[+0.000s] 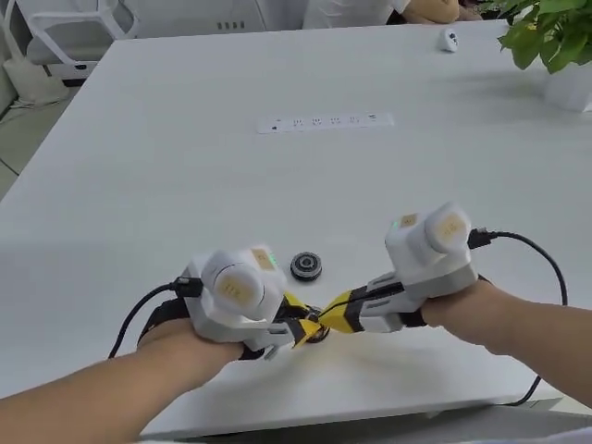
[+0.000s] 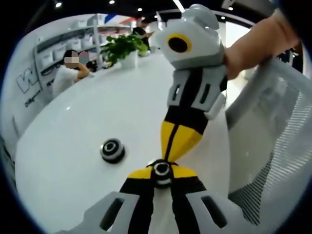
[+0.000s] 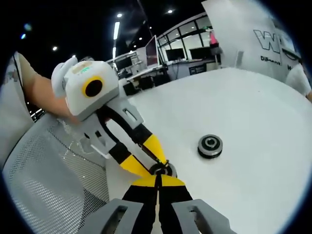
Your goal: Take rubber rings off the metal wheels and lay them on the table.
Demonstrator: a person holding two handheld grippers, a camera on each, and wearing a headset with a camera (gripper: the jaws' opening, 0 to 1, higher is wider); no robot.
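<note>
A small metal wheel with a black rubber ring (image 2: 161,171) is held just above the table's near edge, my left gripper (image 2: 162,173) shut on it from both sides. My right gripper (image 3: 158,180) comes in from the opposite side with its yellow tips pressed together at this wheel's rim, apparently pinching the rubber ring (image 3: 164,169). In the head view the left gripper (image 1: 305,331) and right gripper (image 1: 326,324) meet tip to tip. A second wheel (image 1: 306,266) with its black ring lies flat on the white table (image 1: 185,166), a little beyond the grippers.
A white power strip (image 1: 326,121) is set in the table's middle. A potted plant (image 1: 550,37) and a small white object (image 1: 450,39) stand at the far right. A mesh chair (image 3: 44,185) is close behind the near table edge. A person (image 2: 68,73) sits at the far side.
</note>
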